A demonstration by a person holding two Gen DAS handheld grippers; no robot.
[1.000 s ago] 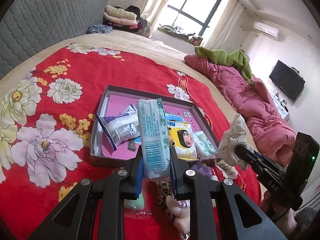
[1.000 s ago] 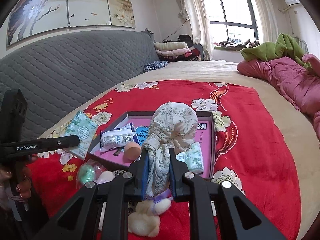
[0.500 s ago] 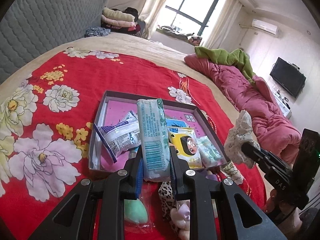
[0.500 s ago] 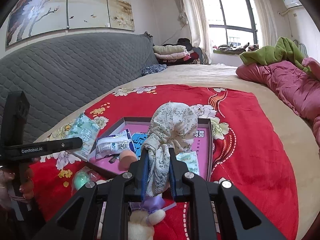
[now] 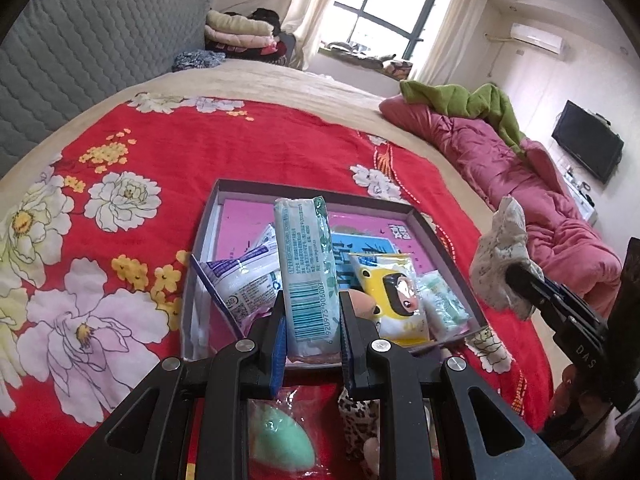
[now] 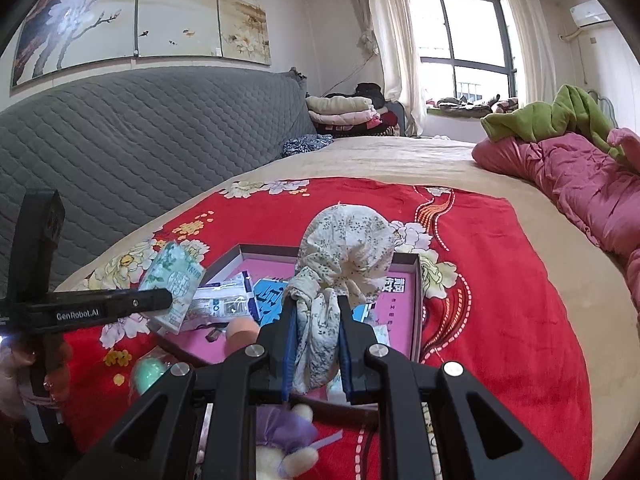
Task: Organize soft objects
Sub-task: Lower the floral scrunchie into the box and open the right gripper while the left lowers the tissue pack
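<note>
- Left gripper (image 5: 313,326) is clamped on a green-and-white tissue pack (image 5: 306,268), held upright by its lower, barcoded end above the near edge of the open pink-lined box (image 5: 434,236).
- Right gripper (image 6: 318,342) is pinched on the twisted tail of a floral cloth bundle (image 6: 344,256), whose rounded head stands above the pads, over the near right part of the same box.
- Inside the box, a blue-and-white packet (image 5: 240,284), a yellow cartoon packet (image 5: 394,296), a small pale green pack (image 5: 444,306) and a peach sponge (image 6: 242,330) are already laid.
- Bare pink floor is seen only toward the far side of the box, so the tissue pack is probably best carried further in, tipped flat and lowered before the grip is eased.
- The cloth bundle should be set down apart from the tissue pack, so that the two grippers are kept well clear of each other.
- A mint sponge (image 5: 280,444), a leopard-print piece (image 5: 358,424) and a plush toy (image 6: 280,446) lie outside the near wall, not yet collected.
</note>
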